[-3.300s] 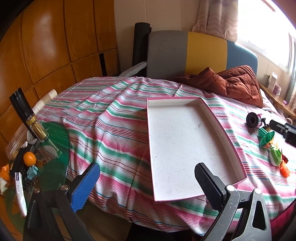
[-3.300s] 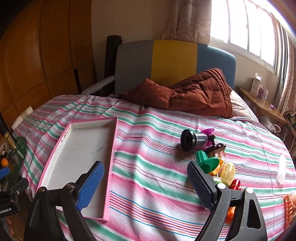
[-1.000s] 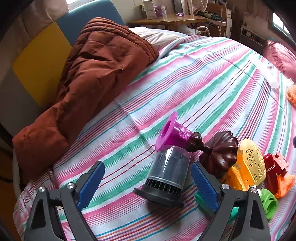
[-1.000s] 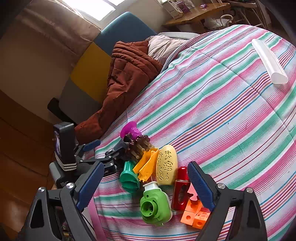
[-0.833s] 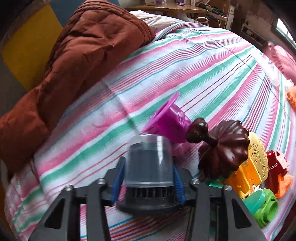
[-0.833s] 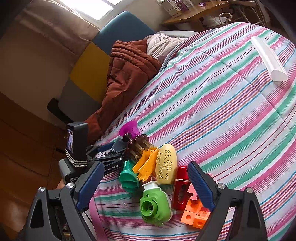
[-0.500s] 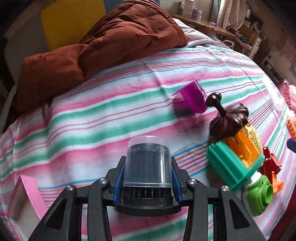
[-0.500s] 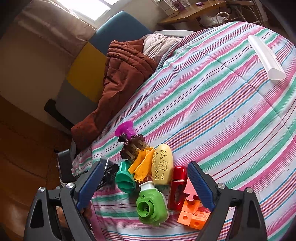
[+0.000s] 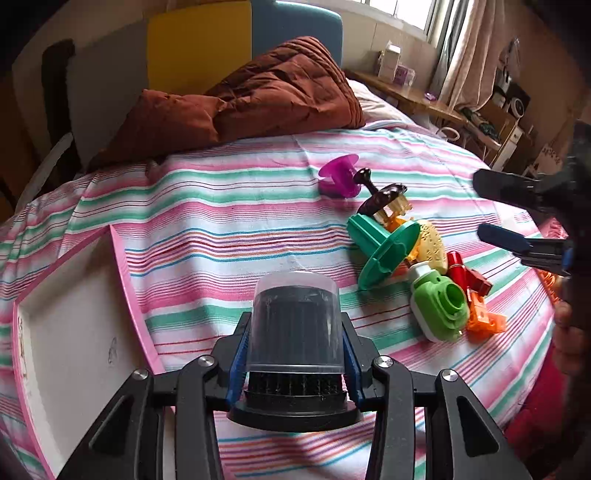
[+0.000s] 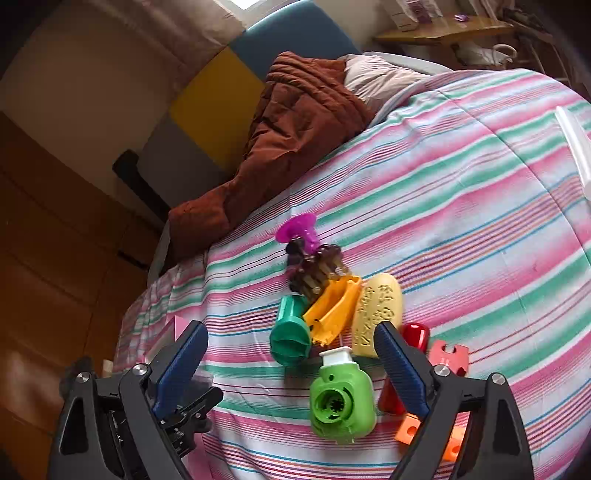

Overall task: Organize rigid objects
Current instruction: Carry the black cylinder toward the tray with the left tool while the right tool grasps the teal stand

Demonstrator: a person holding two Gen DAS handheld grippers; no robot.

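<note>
Our left gripper (image 9: 293, 356) is clamped on the black filter cup (image 9: 294, 332), above the striped bedspread (image 9: 229, 221) beside the pink tray (image 9: 125, 280). We judge its clear, stiff shell light but slippery, best gripped low across the sides. Our right gripper (image 10: 291, 367) hangs apart over the green toy (image 10: 341, 400).

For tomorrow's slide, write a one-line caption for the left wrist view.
Left gripper clamps a black filter under a clear cap above the striped bedspread, between pink tray and toy pile.

A striped bed (image 9: 229, 206) with a brown quilt (image 9: 258, 103) against a grey, yellow and blue headboard (image 9: 199, 44); curtained window (image 9: 417, 11) far right
</note>
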